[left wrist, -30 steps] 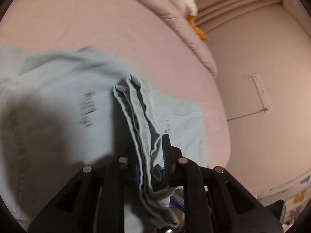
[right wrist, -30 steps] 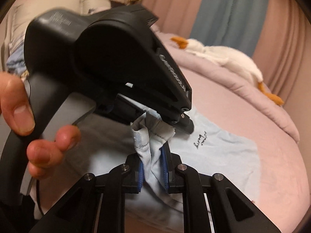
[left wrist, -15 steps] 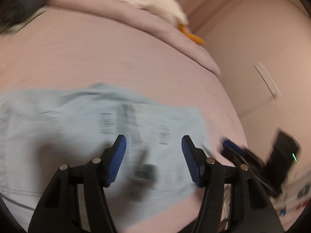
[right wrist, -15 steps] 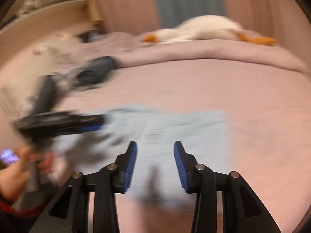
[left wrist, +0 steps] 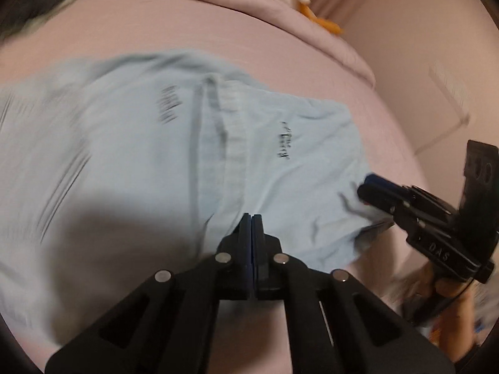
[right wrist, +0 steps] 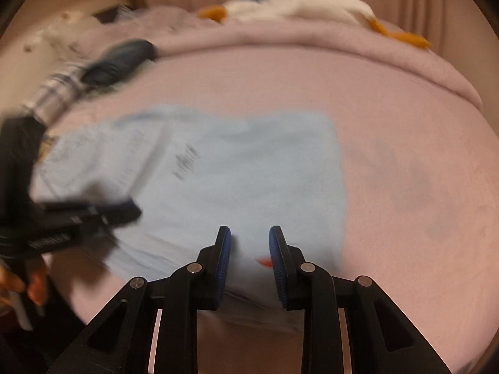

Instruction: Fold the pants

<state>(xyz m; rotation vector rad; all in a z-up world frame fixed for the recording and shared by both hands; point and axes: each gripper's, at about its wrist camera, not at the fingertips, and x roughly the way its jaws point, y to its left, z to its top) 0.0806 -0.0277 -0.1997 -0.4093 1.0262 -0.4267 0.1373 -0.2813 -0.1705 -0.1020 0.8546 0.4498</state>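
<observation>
While the left gripper (left wrist: 251, 218) hangs closed and empty over the near hem, the right gripper (right wrist: 249, 243), jaws closing on nothing, hovers above the pants (right wrist: 237, 168) lying folded flat on the bed (right wrist: 405, 143). Likely between folds; next needs a fresh edge grip.

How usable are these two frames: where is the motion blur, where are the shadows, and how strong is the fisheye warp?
Left wrist view: pants smear on the left, sharper on the right; the shut left gripper is crisp, with a dark shadow beneath. Right wrist view: blurred nearly throughout, pants' print unreadable; only the right gripper, closing on nothing, is sharp. Both: dim warm light, bed bulging, dark corners.
</observation>
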